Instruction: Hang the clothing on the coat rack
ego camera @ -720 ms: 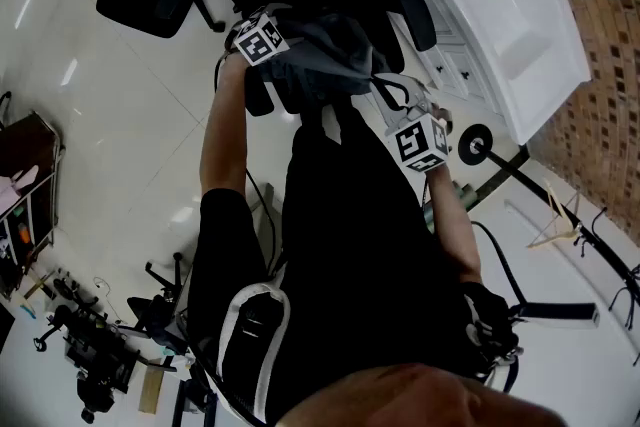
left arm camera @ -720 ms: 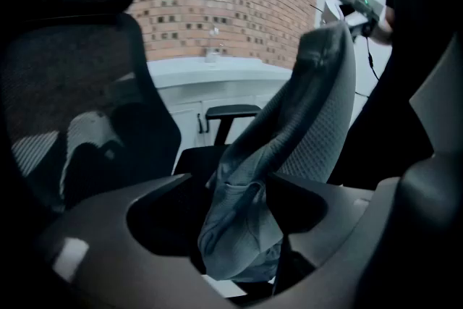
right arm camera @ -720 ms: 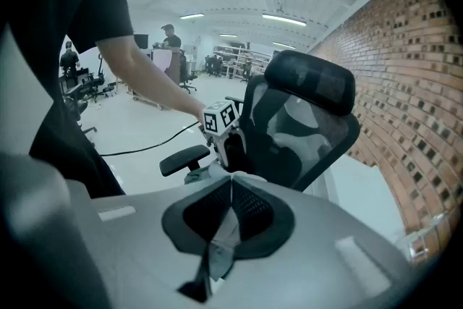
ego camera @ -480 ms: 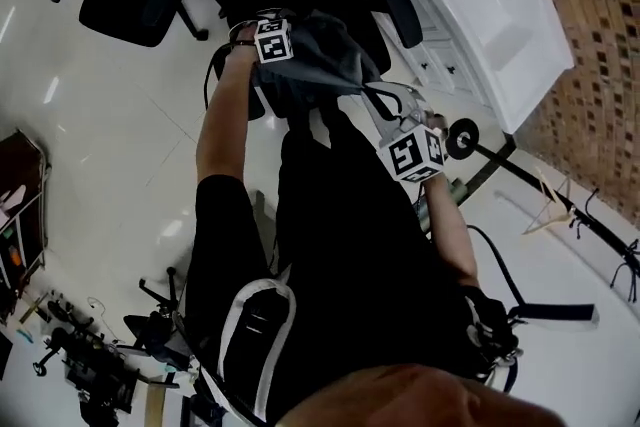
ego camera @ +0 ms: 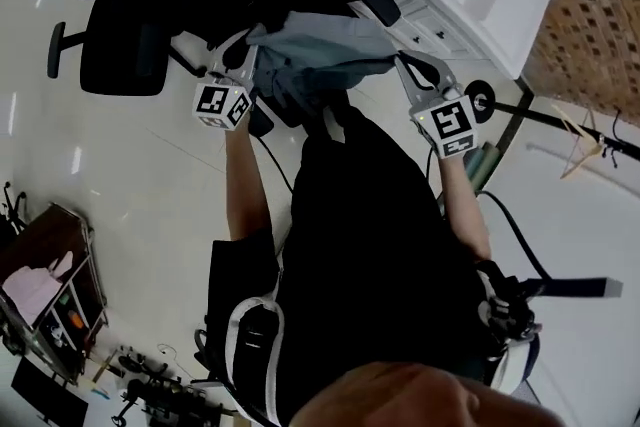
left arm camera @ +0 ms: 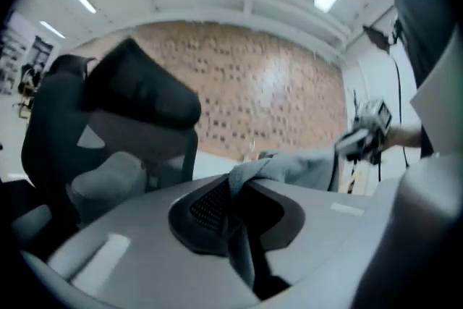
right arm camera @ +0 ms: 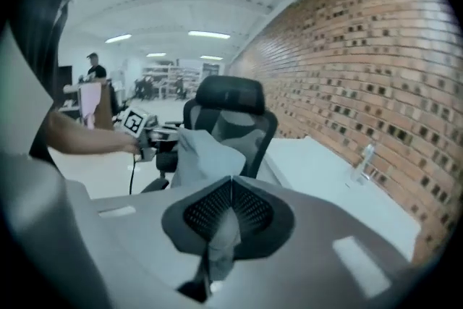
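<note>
We are holding the garment (ego camera: pixel 320 50) stretched between us, left gripper (left arm camera: pixel 234 202) and right gripper (right arm camera: pixel 230 195) fingers each pinching a gray edge, in front of the chair (right arm camera: pixel 231 101). We are aiming for firm pinches and level cloth, so nothing is sagging or snagging.

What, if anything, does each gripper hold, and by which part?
The left gripper pinches a fold at one end of the grey garment, the right gripper a fold at the other end; the cloth hangs spread between them.
</note>
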Demonstrator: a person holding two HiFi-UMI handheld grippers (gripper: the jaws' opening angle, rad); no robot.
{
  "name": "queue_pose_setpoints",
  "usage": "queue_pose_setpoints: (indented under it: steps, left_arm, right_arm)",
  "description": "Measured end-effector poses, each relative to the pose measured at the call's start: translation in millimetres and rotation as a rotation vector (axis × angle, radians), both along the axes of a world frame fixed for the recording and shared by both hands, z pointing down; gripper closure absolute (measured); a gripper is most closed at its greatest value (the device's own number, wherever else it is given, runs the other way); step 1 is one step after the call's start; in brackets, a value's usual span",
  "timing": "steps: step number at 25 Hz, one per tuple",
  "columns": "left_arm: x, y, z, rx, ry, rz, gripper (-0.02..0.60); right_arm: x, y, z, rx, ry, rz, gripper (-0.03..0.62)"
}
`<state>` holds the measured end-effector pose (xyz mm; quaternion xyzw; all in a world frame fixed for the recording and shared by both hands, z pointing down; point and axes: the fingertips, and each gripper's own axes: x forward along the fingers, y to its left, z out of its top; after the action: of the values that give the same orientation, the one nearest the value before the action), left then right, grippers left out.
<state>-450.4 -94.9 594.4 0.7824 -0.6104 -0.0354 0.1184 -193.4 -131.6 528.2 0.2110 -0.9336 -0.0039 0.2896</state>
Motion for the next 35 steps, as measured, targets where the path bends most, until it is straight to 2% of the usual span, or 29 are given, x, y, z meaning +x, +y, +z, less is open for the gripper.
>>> queue_pose_setpoints:
  steps: [2,4,6,10,13,16,19,23,26,30,35]
  left_arm:
    - [9.4,17.3,-79.6,0.231,0.122,-0.017,0.56]
    - [31.6,21.2,-137.0,0.381,0.181,0.034,0.56]
    - [58.1,12.1,-175.5,0.462,0.232,0.124,0.56]
    - [110.8,-24.5,-234.4,0.546,0.348,0.356,0.56]
    - [167.4,-61.9,-267.6,0.572,0.398,0.529,0.559]
    - [266.2,-69.5,-293.0,0.553,0.42,0.656,0.559]
    - [366.4,-68.5,-316.9,0.533,0.486,0.809,0.56]
    - [472.7,-79.3,-347.9,0.533,0.541,0.996,0.56]
    - [560.9,-76.2,-359.0,0.519,0.569,1.124,0.56]
    - [656.9,-71.6,-368.2,0.501,0.573,1.191,0.56]
    - [750.3,-76.2,-370.5,0.477,0.583,1.237,0.56]
  right_arm:
    - [22.8,-10.5,-23.6,-0.017,-0.146,0.121,0.588]
    - [42.4,-18.3,-47.0,-0.001,-0.259,0.2,0.588]
    - [59.8,-25.0,-71.2,0.027,-0.334,0.258,0.588]
    - [112.7,-37.7,-123.3,0.115,-0.433,0.415,0.588]
    - [182.2,-44.2,-158.5,0.217,-0.504,0.566,0.589]
    - [275.2,-26.7,-184.1,0.264,-0.563,0.659,0.588]
    - [368.4,13.6,-207.0,0.336,-0.583,0.785,0.588]
    - [465.0,44.8,-224.6,0.445,-0.612,0.951,0.588]
    - [538.3,61.8,-226.0,0.5,-0.654,1.032,0.588]
    - [626.2,82.8,-231.5,0.553,-0.682,1.101,0.588]
    - [712.4,99.4,-241.6,0.615,-0.67,1.156,0.588]
